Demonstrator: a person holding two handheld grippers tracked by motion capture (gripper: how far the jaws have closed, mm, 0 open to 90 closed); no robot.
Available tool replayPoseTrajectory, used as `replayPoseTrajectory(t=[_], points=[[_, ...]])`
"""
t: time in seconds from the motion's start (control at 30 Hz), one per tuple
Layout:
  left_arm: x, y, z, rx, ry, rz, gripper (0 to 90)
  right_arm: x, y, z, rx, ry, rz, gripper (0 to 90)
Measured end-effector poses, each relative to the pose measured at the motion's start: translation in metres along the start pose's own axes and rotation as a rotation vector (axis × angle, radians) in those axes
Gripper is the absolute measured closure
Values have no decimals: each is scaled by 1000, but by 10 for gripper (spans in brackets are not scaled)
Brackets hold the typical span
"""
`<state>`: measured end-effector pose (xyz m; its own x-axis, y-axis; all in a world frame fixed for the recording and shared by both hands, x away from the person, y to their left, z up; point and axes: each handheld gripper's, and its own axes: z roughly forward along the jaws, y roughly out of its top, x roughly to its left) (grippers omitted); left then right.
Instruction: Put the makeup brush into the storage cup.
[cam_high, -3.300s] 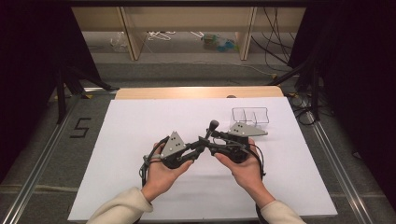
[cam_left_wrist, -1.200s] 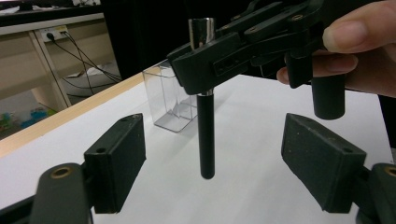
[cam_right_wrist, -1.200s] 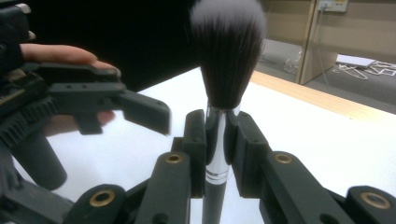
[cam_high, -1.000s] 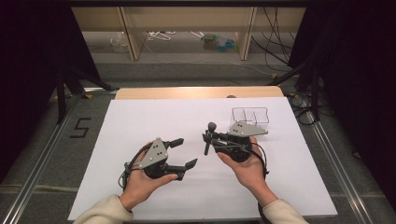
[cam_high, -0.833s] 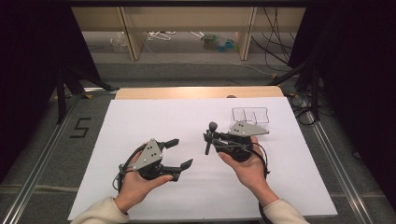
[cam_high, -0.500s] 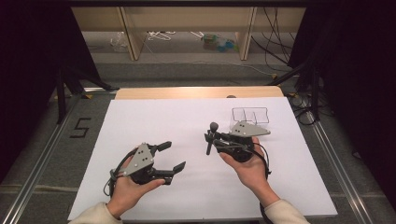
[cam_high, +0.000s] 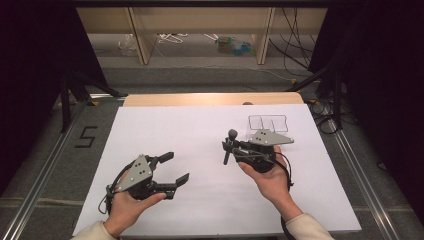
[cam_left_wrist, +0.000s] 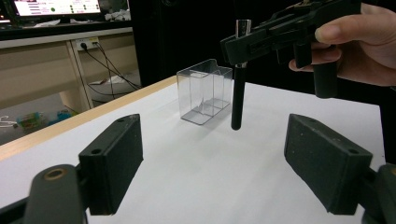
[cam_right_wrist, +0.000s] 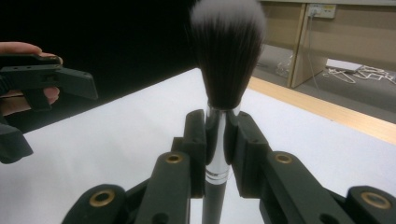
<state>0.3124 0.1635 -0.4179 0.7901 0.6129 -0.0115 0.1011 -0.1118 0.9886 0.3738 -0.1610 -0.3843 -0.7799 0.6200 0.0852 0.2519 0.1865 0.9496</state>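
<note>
The right gripper (cam_high: 229, 148) clamps a makeup brush (cam_right_wrist: 227, 60) at its ferrule, bristles up, just in front of the clear 2-compartment organizer (cam_high: 268, 123). The left gripper (cam_high: 175, 167), well left of the organizer, gapes wide and empty. Keep the brush vertical and lower it handle-first into 1 compartment.

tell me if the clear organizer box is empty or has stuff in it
Empty. In the left gripper view the clear box shows bare compartments straight through its walls, and the brush hangs outside it in the right gripper.

Brush (cam_high: 228, 146) upright in right claw (cam_high: 229, 148) — clear box (cam_high: 268, 123) probably just behind.
</note>
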Motion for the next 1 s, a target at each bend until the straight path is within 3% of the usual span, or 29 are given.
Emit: replayPoseTrajectory(t=[0.33,0.63,0.7,0.8,1.0], points=[[0,-9,-7,-1,-8,-53,191,-5,1,-5,-11,-16,2,779],[-1,-12,-10,7,-14,-35,191,-8,0,-9,-10,-28,-1,779],[-1,-12,-10,6,-12,-48,191,-9,0,-10,-10,-26,0,779],[1,-12,-10,8,-14,-29,191,-10,0,-11,-13,-25,4,779],[2,-13,-10,8,-3,-45,192,-12,0,-13,-20,-32,7,779]])
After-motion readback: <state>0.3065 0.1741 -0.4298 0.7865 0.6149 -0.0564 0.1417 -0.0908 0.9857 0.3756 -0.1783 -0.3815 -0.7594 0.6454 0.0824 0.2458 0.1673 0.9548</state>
